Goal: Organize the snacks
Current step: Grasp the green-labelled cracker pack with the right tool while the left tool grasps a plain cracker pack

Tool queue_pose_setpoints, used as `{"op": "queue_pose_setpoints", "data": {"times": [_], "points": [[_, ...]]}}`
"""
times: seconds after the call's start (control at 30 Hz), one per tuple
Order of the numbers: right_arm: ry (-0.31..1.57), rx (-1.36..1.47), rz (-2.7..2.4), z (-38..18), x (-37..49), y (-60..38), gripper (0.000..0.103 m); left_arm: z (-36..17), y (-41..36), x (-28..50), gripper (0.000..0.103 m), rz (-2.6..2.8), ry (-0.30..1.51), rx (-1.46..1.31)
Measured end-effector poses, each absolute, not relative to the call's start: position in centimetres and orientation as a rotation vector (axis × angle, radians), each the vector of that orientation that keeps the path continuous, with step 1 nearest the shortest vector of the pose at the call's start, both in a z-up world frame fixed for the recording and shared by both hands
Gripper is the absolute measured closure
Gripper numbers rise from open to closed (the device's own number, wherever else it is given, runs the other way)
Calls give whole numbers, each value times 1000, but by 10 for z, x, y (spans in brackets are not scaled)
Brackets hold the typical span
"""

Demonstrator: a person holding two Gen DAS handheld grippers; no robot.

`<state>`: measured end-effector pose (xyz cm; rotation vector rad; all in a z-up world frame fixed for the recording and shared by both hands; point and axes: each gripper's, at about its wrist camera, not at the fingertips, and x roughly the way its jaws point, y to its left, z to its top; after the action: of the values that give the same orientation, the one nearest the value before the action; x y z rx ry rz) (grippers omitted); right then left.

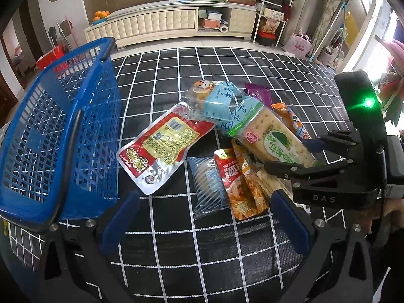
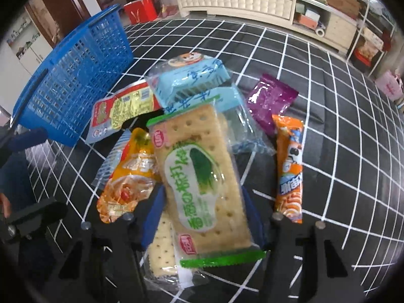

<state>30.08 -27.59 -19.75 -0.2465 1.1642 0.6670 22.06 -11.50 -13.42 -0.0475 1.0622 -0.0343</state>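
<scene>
Because the snacks lay heaped together, the right gripper (image 2: 202, 217) straddled the topmost one, a flat cracker packet in clear wrap with green trim (image 2: 202, 176), its blue pads either side; whether they already pinched it, I couldn't tell. The left gripper (image 1: 202, 217) hung released over the black checked cloth (image 1: 227, 247). Further off, the blue plastic mesh basket (image 1: 58, 136) stood empty beside the pile, likely the destination.

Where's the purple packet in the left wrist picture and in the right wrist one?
Left wrist: purple packet right of centre, upper edge of the snack pile, behind the cracker pack.
Right wrist: purple packet right of centre, above the orange stick pack.
Shared landmark: blue basket, at the left in both.
</scene>
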Motion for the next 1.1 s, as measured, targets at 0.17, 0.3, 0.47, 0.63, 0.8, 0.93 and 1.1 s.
{"op": "queue_pose_setpoints", "data": {"times": [0.17,0.3,0.47,0.63,0.8,0.93,1.1], "points": [[1150,-274,657,-197,286,-280,43,-136,-124,212,0,-49,1070,-32],[1164,-187,662,-192,274,-289,44,-135,-133,202,0,-73,1083,-11],[1122,-75,593,-167,262,-324,44,-136,-141,197,0,-102,1119,-71],[1107,-18,530,-157,255,-359,43,-149,-159,200,0,-125,1190,-150],[1105,-3,493,-159,243,-376,43,-167,-181,207,0,-117,1258,-196],[1104,22,483,-162,242,-389,43,-189,-191,216,7,-75,1294,-240],[1092,35,484,-165,247,-395,43,-213,-202,232,18,-19,1336,-243]]}}
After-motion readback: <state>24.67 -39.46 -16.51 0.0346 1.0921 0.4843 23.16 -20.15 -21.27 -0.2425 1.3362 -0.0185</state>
